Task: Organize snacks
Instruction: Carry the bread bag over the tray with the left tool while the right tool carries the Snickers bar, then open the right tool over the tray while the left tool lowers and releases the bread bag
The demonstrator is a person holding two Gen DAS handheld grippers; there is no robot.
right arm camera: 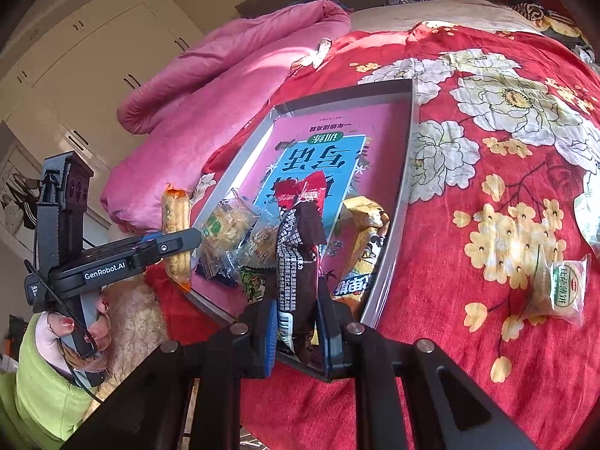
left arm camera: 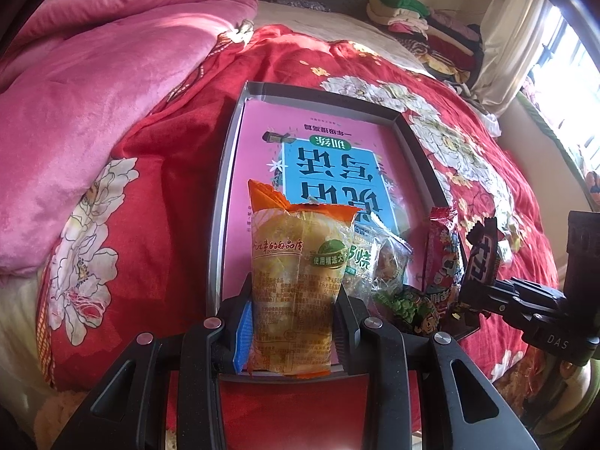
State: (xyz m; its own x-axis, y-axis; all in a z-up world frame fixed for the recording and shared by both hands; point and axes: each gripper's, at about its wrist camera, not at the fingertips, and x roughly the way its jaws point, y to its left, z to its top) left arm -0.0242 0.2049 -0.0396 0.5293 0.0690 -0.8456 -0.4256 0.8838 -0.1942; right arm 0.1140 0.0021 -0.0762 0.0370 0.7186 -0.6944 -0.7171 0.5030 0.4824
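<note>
Left wrist view: my left gripper [left arm camera: 292, 322] is clamped on a clear-and-orange plastic bread packet [left arm camera: 292, 281], which I hold upright over the near end of the shallow grey cardboard box tray [left arm camera: 221, 202], probably so I can set it inside. My right gripper [right arm camera: 298, 322] pinches a dark brown wrapped chocolate bar [right arm camera: 298, 247] above the same tray edge, probably for the same reason. The tray lies on a red floral bedspread [right arm camera: 487, 187] and is lined with a pink-and-blue printed book [left arm camera: 330, 157]. I count roughly five snack packets already in the tray and two loose green-labelled packets [right arm camera: 562, 288] on the bedspread, well apart from it
</note>
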